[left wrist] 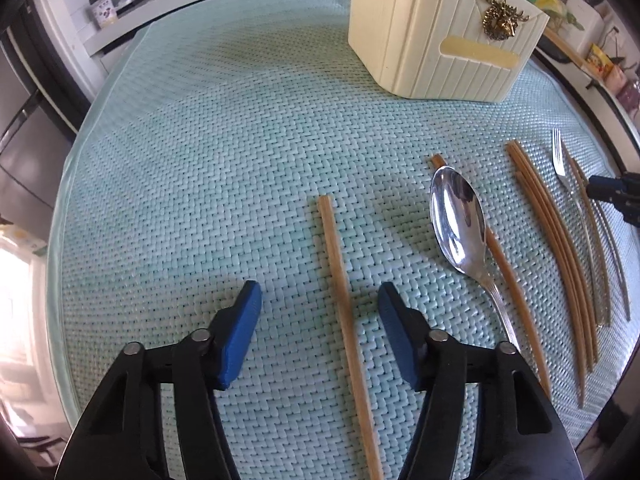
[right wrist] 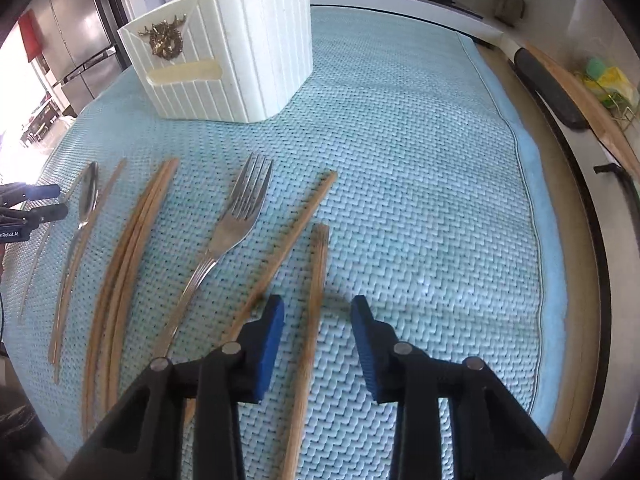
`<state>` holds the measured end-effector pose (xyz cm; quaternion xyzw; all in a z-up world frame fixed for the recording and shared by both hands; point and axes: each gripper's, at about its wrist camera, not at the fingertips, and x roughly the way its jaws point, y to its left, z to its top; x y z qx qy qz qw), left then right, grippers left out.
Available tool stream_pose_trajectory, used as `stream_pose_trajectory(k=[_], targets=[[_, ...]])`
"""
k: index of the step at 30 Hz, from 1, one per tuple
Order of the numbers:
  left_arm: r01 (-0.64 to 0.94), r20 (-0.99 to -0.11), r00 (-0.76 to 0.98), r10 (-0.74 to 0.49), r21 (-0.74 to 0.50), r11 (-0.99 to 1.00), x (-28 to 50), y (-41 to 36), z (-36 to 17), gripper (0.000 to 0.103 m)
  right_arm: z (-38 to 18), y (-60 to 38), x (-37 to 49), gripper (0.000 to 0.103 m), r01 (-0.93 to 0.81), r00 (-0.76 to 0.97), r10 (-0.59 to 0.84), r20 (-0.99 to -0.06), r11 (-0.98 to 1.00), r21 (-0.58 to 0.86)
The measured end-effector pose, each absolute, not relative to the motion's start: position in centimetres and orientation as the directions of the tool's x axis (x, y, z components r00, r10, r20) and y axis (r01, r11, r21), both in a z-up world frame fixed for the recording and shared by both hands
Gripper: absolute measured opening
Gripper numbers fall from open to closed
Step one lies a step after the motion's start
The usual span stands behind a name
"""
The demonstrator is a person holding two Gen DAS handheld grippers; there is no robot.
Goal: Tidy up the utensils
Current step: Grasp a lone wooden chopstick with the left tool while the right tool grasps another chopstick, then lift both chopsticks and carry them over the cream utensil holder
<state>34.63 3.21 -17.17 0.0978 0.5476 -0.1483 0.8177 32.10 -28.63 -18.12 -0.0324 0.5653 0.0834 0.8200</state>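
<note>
A single wooden chopstick (left wrist: 339, 280) lies on the woven teal mat (left wrist: 200, 140) between the jaws of my left gripper (left wrist: 318, 293), which is open, pads clear of it on both sides. To its right lie a steel spoon (left wrist: 460, 224) over another chopstick, a bundle of chopsticks (left wrist: 552, 240) and a fork (left wrist: 558, 156). My right gripper (right wrist: 318, 308) is open astride another chopstick (right wrist: 319, 264), without touching it. A second chopstick (right wrist: 292, 236) runs under its left finger. The fork (right wrist: 240, 216), bundle (right wrist: 128, 248) and spoon (right wrist: 89, 194) lie to its left. A cream ribbed utensil holder (left wrist: 440, 40) (right wrist: 224, 68) stands upright at the back.
The mat's right edge (right wrist: 536, 200) meets a bare counter strip. A dark-handled tool on a wooden board (right wrist: 552, 92) lies beyond it. Jars (left wrist: 104, 8) stand on a shelf at the back left, a steel fridge (right wrist: 80, 40) further off.
</note>
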Motion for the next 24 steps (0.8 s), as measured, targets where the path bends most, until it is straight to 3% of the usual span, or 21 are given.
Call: stream_pose_trajectory(k=[1, 2, 4, 13, 24], targets=[[0.356, -0.926, 0.351, -0.138, -0.004, 0.935, 34.8, 3.0, -17.1, 0.035, -18.1, -28.5, 32.5, 0.018, -0.172, 0.339, 0.1, -0.935, 0.984, 0.043], [0.36, -0.928, 0.347, -0.138, -0.004, 0.933, 35.0, 2.7, -17.0, 0.029, -18.1, -28.4, 32.9, 0.011, -0.173, 0.334, 0.101, -0.937, 0.984, 0.044], [0.365, -0.929, 0.339, -0.148, -0.015, 0.931, 35.2, 2.2, -17.0, 0.009, -18.0, -28.1, 33.5, 0.008, -0.179, 0.328, 0.097, -0.939, 0.983, 0.039], [0.332, -0.881, 0.408, -0.241, -0.103, 0.938, 33.3, 2.2, -14.8, 0.005, -16.0, -29.1, 32.3, 0.007, -0.131, 0.404, 0.15, -0.902, 0.986, 0.105], [0.353, -0.686, 0.621, -0.379, -0.187, 0.917, 29.4, 4.7, -2.2, 0.005, -4.3, -30.3, 27.3, 0.007, -0.189, 0.644, 0.261, -0.719, 0.965, 0.181]])
